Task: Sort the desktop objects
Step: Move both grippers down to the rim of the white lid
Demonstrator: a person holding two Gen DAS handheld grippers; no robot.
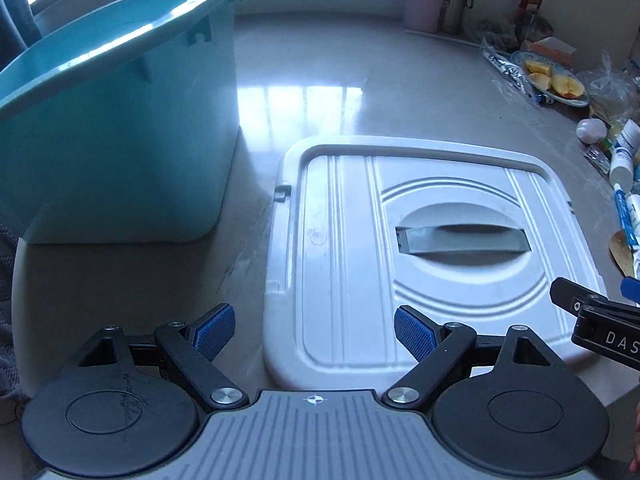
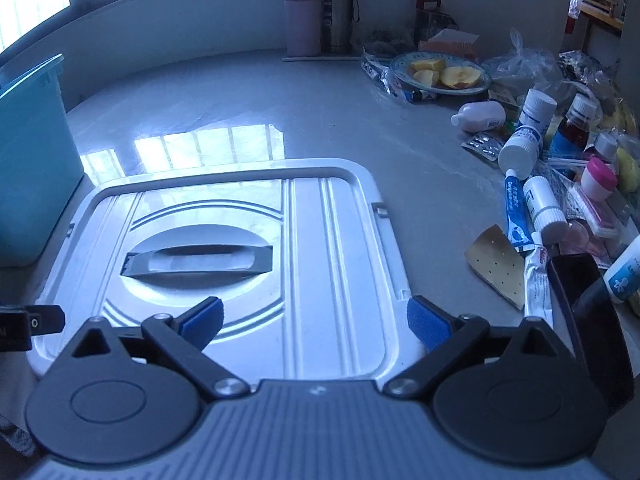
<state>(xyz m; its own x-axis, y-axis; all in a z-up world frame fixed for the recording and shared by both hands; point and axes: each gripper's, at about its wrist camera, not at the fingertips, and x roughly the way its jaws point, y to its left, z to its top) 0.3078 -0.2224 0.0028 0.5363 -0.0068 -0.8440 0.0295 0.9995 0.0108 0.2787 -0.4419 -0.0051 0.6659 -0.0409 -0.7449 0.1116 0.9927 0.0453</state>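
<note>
The white lid (image 1: 344,264) of the storage bin lies flat on the pale countertop (image 1: 320,76), its recessed grey handle (image 1: 460,238) facing up. It sits directly ahead of both hand-held grippers. The left gripper (image 1: 314,330) hovers over the lid's near left edge: its right blue pad (image 1: 414,334) is above the lid's surface, its left pad is above the bare counter beside the lid. Its jaws stand wide apart with nothing between them. The right gripper (image 2: 314,324) hangs over the near right part of the lid, its left pad above the ribbed surface and its right pad (image 2: 428,322) at the lid's right rim; its jaws are likewise spread and grip nothing. Each gripper's black tip shows at the edge of the other's view, so the two are side by side.

To the left of the lid stands the teal bin (image 1: 116,132), uncovered, near the lid but apart from it. To the right, well clear of the lid, lies a cluster of small items: a blue-and-white tube (image 2: 516,212), a white tube (image 2: 538,284), a tan perforated patch (image 2: 496,264), white medicine bottles (image 2: 520,148), a pink-capped jar (image 2: 598,178) and plastic bags. Farther back are a plate of cut fruit (image 2: 440,72) and two tall flasks (image 2: 320,16) against the wall.
</note>
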